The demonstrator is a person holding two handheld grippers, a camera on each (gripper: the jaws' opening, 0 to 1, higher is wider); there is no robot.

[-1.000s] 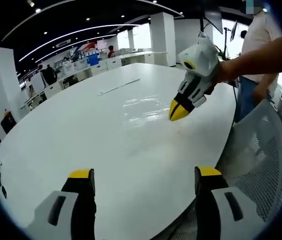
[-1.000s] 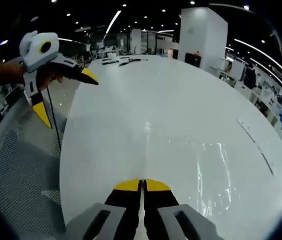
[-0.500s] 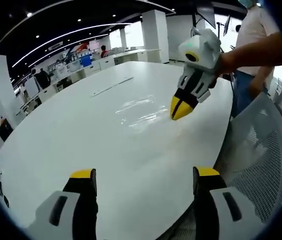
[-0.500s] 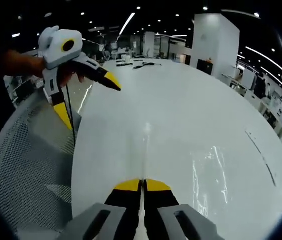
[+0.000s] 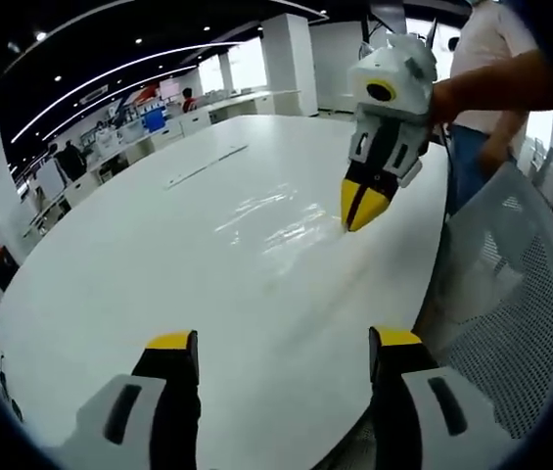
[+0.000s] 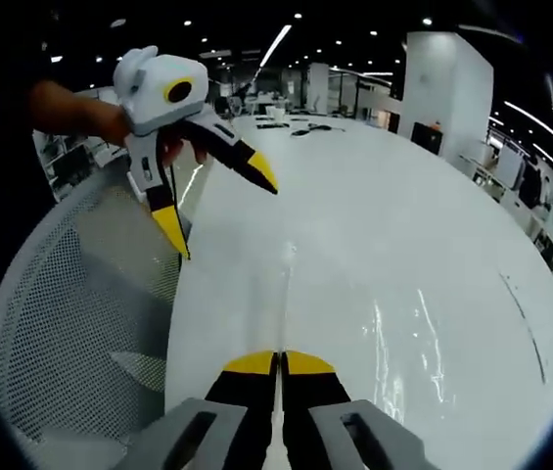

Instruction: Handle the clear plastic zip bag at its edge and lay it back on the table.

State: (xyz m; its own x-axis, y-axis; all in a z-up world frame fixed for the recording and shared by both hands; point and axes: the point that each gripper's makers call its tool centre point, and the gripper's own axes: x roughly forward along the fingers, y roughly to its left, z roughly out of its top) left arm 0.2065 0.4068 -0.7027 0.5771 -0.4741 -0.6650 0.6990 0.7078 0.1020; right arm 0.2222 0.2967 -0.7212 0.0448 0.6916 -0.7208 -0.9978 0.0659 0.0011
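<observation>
**Zip bag flat on counter, right tool closed at its edge**

A large white counter (image 5: 110, 264) is seen ahead of both tools, glossy and reflecting ceiling lights. A grey mesh chair (image 6: 70, 333) is observed off the counter's edge, to the left of the right tool and below the left tool; in the left gripper view it appears to the right of that tool's own jaws.

The clear plastic zip bag (image 5: 276, 220) is seen lying flat on the counter, well ahead of the left tool and directly under the tip of the right tool. In the right gripper view the bag (image 6: 403, 343) is found just ahead and to the right of the jaws, traced only by its shine and creases.

The right tool (image 5: 362, 208) is recorded with its yellow-tipped jaws pressed together, tip down at the bag's near edge. Whether the film is caught between the jaws cannot be told.

The left tool (image 5: 284, 345) is recorded with jaws spread wide and nothing between them, held above the counter's edge by a hand (image 6: 110, 122).
</observation>
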